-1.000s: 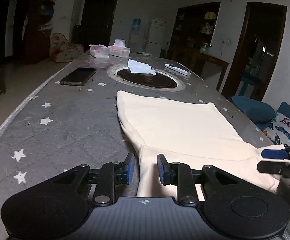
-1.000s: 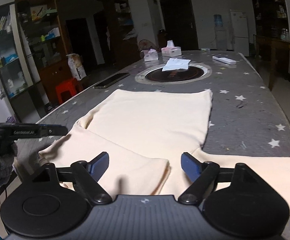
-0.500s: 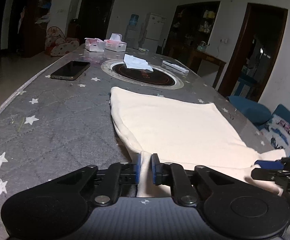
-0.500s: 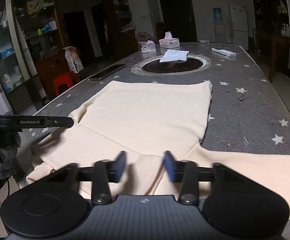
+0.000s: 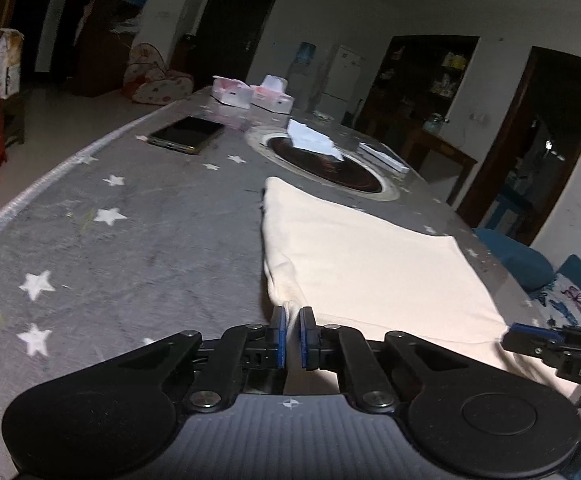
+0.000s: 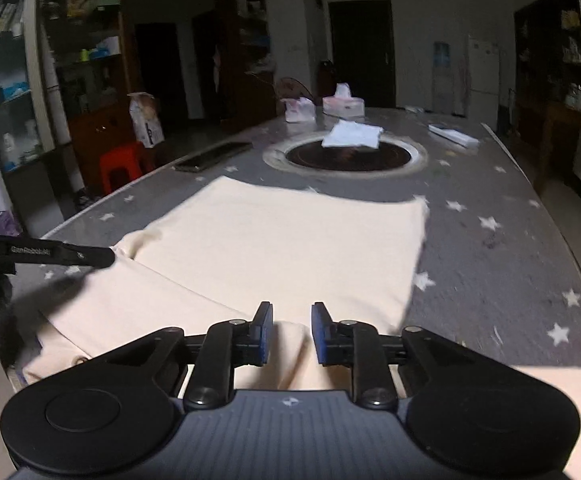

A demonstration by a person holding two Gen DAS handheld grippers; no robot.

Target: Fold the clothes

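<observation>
A cream garment (image 5: 370,264) lies spread on the grey star-patterned table (image 5: 130,240). It also shows in the right wrist view (image 6: 282,240). My left gripper (image 5: 292,322) is shut on the garment's near left edge, close to the sleeve seam. My right gripper (image 6: 290,324) has its jaws narrowed around a raised fold of the garment's near edge, with cloth bunched between the pads. Each gripper shows at the side of the other's view: the right gripper (image 5: 550,344) and the left gripper (image 6: 50,254).
A phone (image 5: 186,134) lies at the far left of the table. A round dark inset (image 5: 322,160) with white tissue (image 5: 314,140) on it sits beyond the garment. Tissue boxes (image 5: 250,94) and a remote (image 6: 452,135) are farther back. A red stool (image 6: 124,164) stands left of the table.
Both grippers closed on the garment's near edge: the left from partly open to shut, the right from wide open to narrow around a fold. Both views moved slightly forward and up.
</observation>
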